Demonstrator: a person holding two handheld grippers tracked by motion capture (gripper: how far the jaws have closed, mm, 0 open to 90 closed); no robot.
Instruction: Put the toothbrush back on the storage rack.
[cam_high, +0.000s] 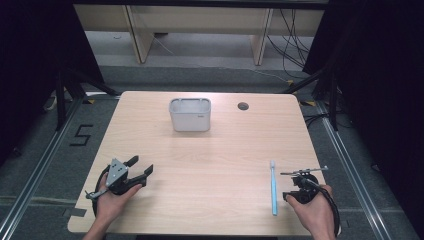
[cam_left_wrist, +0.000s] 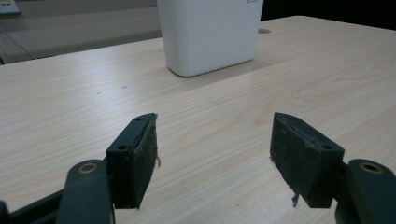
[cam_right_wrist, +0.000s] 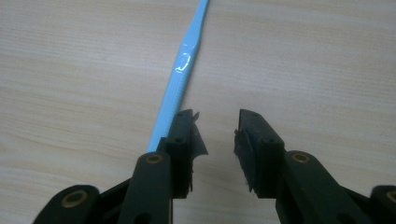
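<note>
A light blue toothbrush (cam_high: 273, 187) lies on the wooden table (cam_high: 210, 165) at the front right, its head pointing away from me. In the right gripper view the toothbrush (cam_right_wrist: 182, 65) runs up from behind one jaw, beside the gap and not in it. My right gripper (cam_right_wrist: 217, 130) hangs just above the table with its jaws partly apart and nothing between them; in the high view this right gripper (cam_high: 294, 192) sits just right of the toothbrush. My left gripper (cam_high: 141, 168) rests at the front left, open and empty (cam_left_wrist: 212, 140). A white bin (cam_high: 190, 114) stands at the back middle.
In the left gripper view the white bin (cam_left_wrist: 210, 35) rises straight ahead across bare wood. A round cable hole (cam_high: 243, 106) sits to the right of the bin. Dark curtains and stand legs flank the table; floor and desks lie beyond its far edge.
</note>
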